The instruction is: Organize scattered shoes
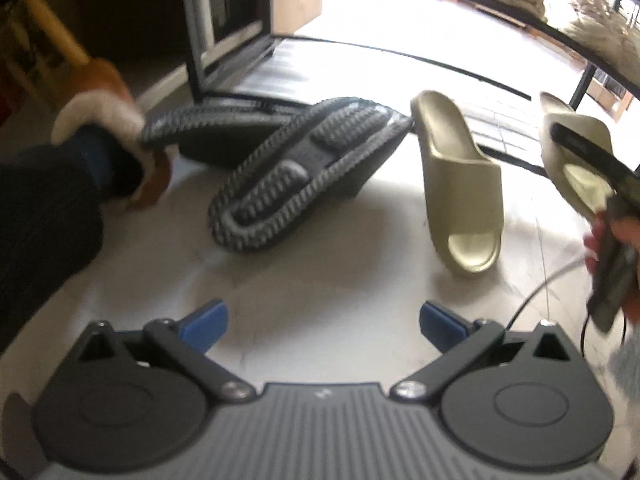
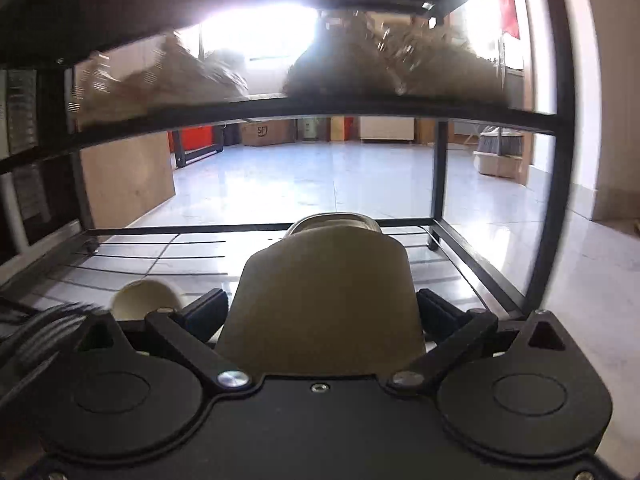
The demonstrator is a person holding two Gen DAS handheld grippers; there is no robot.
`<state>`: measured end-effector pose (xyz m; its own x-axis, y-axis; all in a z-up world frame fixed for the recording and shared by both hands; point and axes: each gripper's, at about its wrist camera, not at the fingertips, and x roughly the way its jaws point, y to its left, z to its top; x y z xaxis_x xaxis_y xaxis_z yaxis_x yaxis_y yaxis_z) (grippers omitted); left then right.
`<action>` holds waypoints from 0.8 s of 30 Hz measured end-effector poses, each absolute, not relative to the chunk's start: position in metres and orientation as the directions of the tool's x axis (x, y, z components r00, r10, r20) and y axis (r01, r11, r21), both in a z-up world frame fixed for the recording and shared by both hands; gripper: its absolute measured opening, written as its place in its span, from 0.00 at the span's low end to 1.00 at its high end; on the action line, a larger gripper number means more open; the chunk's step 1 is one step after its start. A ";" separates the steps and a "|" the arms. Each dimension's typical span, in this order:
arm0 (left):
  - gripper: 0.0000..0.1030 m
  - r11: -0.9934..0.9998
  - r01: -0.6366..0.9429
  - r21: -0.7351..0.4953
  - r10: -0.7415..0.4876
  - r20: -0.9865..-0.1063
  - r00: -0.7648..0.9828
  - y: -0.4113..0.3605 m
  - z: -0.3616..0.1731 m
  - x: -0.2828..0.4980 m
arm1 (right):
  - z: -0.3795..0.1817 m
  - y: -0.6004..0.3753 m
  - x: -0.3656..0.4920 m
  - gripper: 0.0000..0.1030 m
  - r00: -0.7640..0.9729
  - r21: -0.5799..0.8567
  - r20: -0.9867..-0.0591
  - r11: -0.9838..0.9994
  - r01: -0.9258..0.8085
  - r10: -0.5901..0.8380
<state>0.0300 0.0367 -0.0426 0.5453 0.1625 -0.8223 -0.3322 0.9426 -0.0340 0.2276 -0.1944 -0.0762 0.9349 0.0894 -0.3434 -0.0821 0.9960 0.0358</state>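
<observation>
the left gripper (image 1: 323, 326) is wide open, with nothing between its blue pads, above the pale floor (image 1: 320, 280). in front of it two grey slippers (image 1: 296, 168) lie sole up, and one olive slide (image 1: 460, 184) rests beside them. the right gripper (image 2: 322, 312) is closed on a second olive slide (image 2: 324, 300), held before the lowest level of the black shoe rack (image 2: 480, 264).

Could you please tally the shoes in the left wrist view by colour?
Olive slides: 2, one on the floor, one held by the right gripper.
Dark grey ridged-sole shoes: 2.
Tan fleece-lined slipper: 1.
Total: 5
</observation>
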 end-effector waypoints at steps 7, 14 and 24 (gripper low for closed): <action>0.99 0.926 -0.378 -0.001 0.169 -0.893 0.418 0.033 -0.070 0.050 | -0.100 -0.186 0.325 0.98 0.936 -0.062 -0.340 0.990 -0.124 0.096; 0.99 0.915 -0.402 0.032 0.194 -0.909 0.369 0.037 -0.083 0.057 | -0.118 -0.182 0.385 0.98 0.925 -0.024 -0.377 0.998 -0.064 0.050; 0.99 0.934 -0.357 -0.015 0.123 -0.925 0.359 0.025 -0.083 0.049 | -0.109 -0.196 0.352 1.00 0.925 0.018 -0.374 0.998 -0.065 0.067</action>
<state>0.0491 0.0252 -0.0831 0.3590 0.1227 -0.9252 -0.3568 0.9341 -0.0145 0.3523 -0.1957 -0.1086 0.9248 0.0667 -0.3745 -0.0648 0.9977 0.0178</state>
